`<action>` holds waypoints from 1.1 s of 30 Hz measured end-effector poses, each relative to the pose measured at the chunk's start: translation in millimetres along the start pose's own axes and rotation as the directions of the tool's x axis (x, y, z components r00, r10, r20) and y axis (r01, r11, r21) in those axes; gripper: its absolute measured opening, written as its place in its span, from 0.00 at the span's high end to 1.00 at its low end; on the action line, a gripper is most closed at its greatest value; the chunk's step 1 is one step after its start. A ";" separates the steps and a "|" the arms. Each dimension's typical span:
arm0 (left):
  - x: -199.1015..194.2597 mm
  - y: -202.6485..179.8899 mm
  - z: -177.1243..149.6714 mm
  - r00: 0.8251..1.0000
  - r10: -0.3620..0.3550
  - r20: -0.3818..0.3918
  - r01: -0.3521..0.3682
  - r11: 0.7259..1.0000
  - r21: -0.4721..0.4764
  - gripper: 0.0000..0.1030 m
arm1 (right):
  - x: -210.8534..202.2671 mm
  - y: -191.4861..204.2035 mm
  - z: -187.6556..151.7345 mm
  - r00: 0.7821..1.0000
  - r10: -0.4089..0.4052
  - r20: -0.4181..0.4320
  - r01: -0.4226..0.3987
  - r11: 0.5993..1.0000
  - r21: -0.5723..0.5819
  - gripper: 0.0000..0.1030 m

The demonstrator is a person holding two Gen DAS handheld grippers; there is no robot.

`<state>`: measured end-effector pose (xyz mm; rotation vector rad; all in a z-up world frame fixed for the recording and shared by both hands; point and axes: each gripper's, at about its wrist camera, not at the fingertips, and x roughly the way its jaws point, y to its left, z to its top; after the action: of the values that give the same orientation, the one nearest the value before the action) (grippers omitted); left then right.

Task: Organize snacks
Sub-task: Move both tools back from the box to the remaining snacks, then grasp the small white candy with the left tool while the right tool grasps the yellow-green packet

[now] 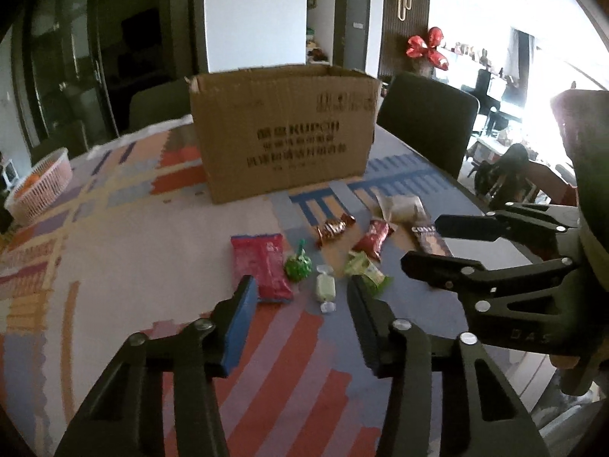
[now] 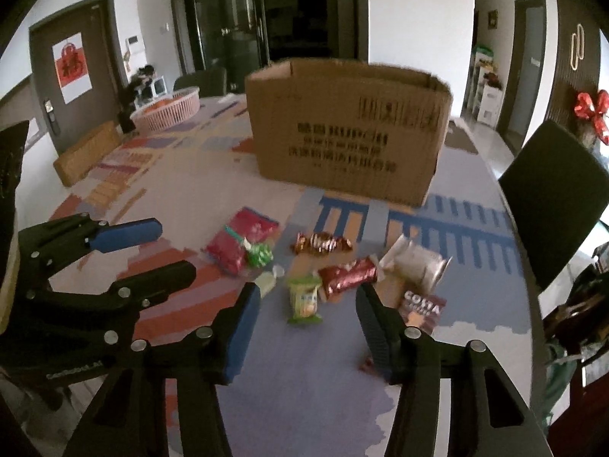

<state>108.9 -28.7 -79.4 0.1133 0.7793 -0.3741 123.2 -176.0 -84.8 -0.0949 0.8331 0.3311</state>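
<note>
Several wrapped snacks lie on the patterned table in front of an open cardboard box (image 1: 283, 133) (image 2: 348, 129). They include a red packet (image 1: 262, 266) (image 2: 239, 240), a green round candy (image 1: 297, 264), a pale green candy (image 1: 324, 289), a green pouch (image 1: 365, 268) (image 2: 303, 299), a brown twist candy (image 1: 335, 228) (image 2: 323, 244), a dark red bar (image 1: 375, 238) (image 2: 348, 275), a COSTA packet (image 1: 430, 240) (image 2: 420, 310) and a white bag (image 2: 416, 262). My left gripper (image 1: 300, 285) (image 2: 173, 245) is open and empty just before the candies. My right gripper (image 2: 306, 293) (image 1: 420, 240) is open and empty above the green pouch.
A pink basket (image 1: 42, 184) (image 2: 171, 108) stands at the table's far left. A flat cardboard piece (image 2: 85, 156) lies near it. Dark chairs (image 1: 428, 123) (image 2: 555, 202) stand at the table's right side and behind the box.
</note>
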 end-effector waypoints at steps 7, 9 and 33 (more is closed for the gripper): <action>24.1 0.4 -4.2 0.998 -0.049 -0.042 0.049 0.999 0.014 0.68 | 29.4 -4.8 -7.0 0.997 0.036 -0.065 -0.033 0.999 0.038 0.59; 29.7 -0.1 -3.6 0.997 -0.056 -0.052 0.057 0.998 0.018 0.69 | 35.2 -4.9 -7.6 0.996 0.042 -0.076 -0.039 0.998 0.041 0.61; 79.4 -4.0 1.6 0.981 -0.128 -0.149 0.130 0.992 0.004 0.75 | 75.9 -18.4 -9.6 0.984 0.084 -0.155 -0.072 0.994 0.079 0.71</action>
<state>160.1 -55.6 -133.9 0.1042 0.9340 -0.4982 169.8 -176.4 -148.3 -0.0203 1.0077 0.3701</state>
